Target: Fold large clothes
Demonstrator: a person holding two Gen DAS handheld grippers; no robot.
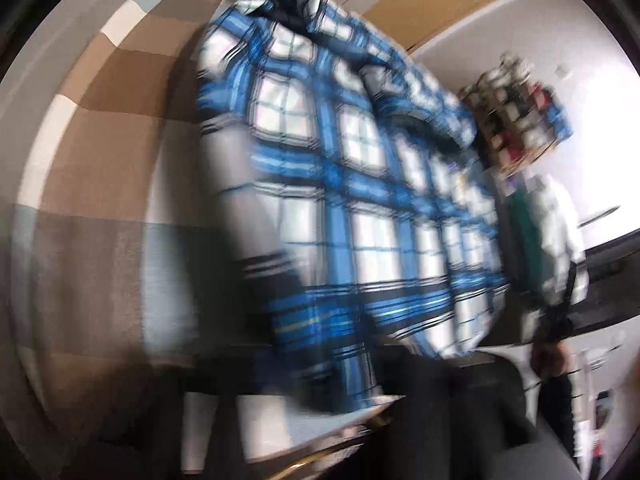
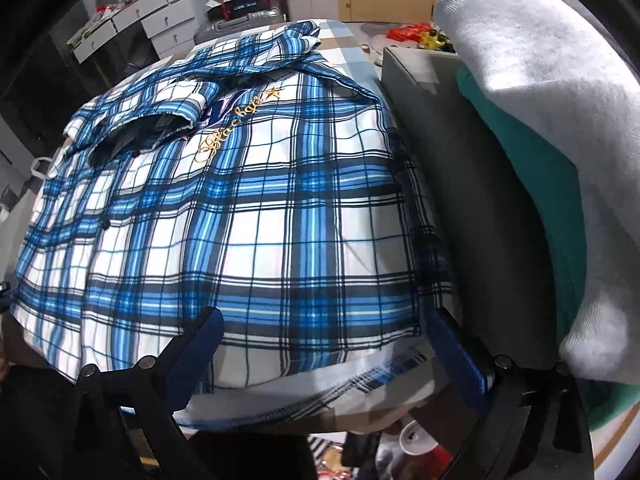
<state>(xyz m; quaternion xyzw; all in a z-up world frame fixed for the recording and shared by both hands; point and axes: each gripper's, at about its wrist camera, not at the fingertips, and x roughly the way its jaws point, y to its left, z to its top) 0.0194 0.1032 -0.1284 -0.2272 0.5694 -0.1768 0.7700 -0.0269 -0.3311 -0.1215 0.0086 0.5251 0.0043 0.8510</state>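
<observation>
My right fingers (image 2: 320, 344) gape over the hem, left clenched, unseen; shirt (image 2: 248, 200) lies flat, sleeve tucked, folding mostly left

Plaid shirt (image 2: 248, 208) on checked table (image 2: 344, 46).

Gold script on plaid shirt (image 2: 224, 216), not legible
</observation>
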